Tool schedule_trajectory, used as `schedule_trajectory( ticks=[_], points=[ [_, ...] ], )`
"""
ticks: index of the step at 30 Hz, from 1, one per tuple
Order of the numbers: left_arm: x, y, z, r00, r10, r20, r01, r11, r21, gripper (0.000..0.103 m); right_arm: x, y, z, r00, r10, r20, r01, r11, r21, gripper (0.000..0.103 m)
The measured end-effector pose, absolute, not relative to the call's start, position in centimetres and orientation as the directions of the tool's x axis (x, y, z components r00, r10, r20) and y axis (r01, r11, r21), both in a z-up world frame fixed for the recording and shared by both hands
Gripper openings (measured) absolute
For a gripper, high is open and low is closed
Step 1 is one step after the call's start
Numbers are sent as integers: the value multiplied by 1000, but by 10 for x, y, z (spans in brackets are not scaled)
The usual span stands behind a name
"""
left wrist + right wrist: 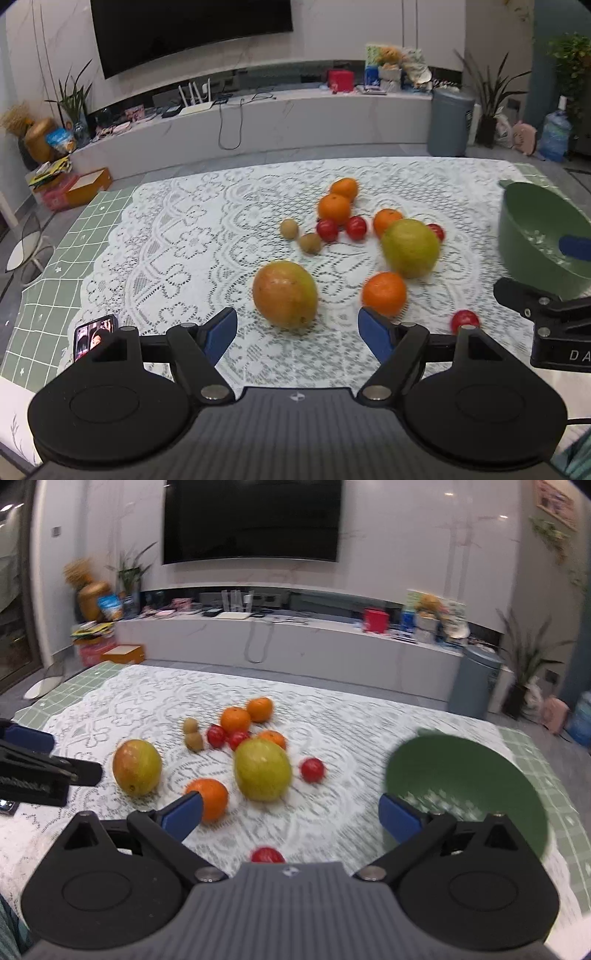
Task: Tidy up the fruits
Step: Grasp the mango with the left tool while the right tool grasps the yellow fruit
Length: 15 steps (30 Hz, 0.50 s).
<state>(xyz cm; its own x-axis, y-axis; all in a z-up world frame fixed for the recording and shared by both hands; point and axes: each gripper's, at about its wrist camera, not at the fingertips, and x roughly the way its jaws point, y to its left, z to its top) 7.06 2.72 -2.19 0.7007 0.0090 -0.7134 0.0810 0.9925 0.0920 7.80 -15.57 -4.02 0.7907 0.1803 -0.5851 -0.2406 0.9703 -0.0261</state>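
Fruit lies loose on a white lace cloth [177, 236]. A red-green mango [284, 293] sits just ahead of my left gripper [297, 332], which stands open with nothing between its blue pads. An orange [384, 293] lies by its right fingertip. Behind are a yellow-green fruit [410, 247], more oranges, small red fruits and two small brown fruits [289, 229]. My right gripper [291, 812] is open and holds nothing, its right finger in front of the green bowl [461, 764], its left finger before the orange [214, 794]. A red fruit [267, 854] lies close under it.
The green bowl [517, 236] stands at the table's right, with the right gripper [554, 317] reaching in beside it. A phone [94, 338] lies near the left gripper. A green checked cloth [74, 251] shows at the table's left edge. A TV unit and bin stand beyond.
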Motion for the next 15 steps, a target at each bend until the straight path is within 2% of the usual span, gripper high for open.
schedule_trajectory(
  ticks=[1,3,5,9,15],
  points=[
    [76,27,-25,692,10,-722,82,992,92,81,88,-153,-42,783,188,-593,-252,967,-27,96],
    [89,28,-29,672,18,-740,77,993,94,80,103,-149,-44,778,198,-596,-267,963,-30,94],
    [98,29,-33,680,27,-733,72,992,104,80,118,-145,-47,776,213,-593,-290,956,-36,91],
    [116,31,-41,692,71,-718,41,990,137,80,144,-136,-52,767,225,-601,-314,948,-46,91],
    [135,45,-53,658,49,-752,-16,999,50,83,178,-127,-63,715,254,-651,-325,946,12,79]
  ],
)
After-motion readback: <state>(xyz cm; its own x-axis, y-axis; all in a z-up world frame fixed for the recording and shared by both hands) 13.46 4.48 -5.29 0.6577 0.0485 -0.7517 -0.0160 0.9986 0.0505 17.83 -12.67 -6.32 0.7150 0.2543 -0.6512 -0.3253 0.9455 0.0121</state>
